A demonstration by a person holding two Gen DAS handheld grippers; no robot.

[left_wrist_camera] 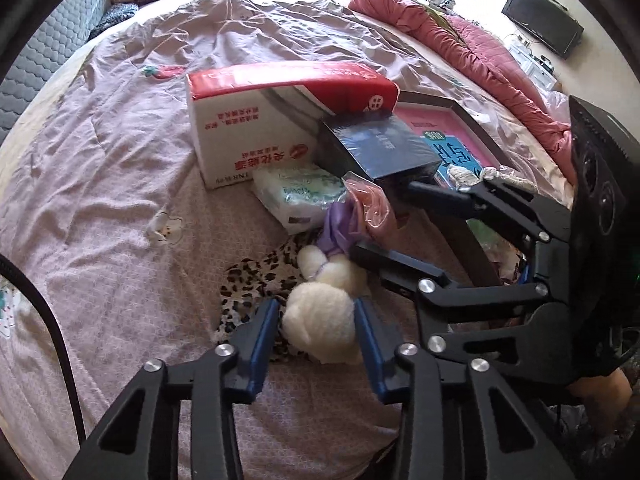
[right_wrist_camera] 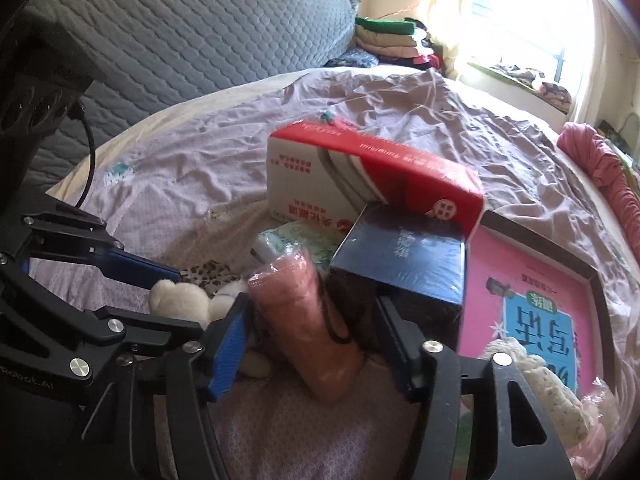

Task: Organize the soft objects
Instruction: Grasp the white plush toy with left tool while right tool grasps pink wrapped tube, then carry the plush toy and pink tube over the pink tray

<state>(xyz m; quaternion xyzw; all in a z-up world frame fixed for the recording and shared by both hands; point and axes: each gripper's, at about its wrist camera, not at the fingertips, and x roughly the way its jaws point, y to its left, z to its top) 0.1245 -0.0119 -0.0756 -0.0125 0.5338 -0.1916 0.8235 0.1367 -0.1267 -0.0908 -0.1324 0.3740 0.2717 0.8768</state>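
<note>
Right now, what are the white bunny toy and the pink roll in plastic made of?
White bunny toy: looks like fluffy plush, its surface fuzzy and matte. Pink roll: seems soft cloth or tissue inside thin clear plastic, which shines and crinkles; which one I cannot tell.

A home bedroom — a bed under a wrinkled pale-lilac printed sheet (left_wrist_camera: 120, 160), a grey quilted headboard (right_wrist_camera: 200, 28), folded clothes stacked (right_wrist_camera: 388, 36) by a sunny window.

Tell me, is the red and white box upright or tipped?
Tipped: the red and white box leans, its low end resting on the dark blue box.
</note>
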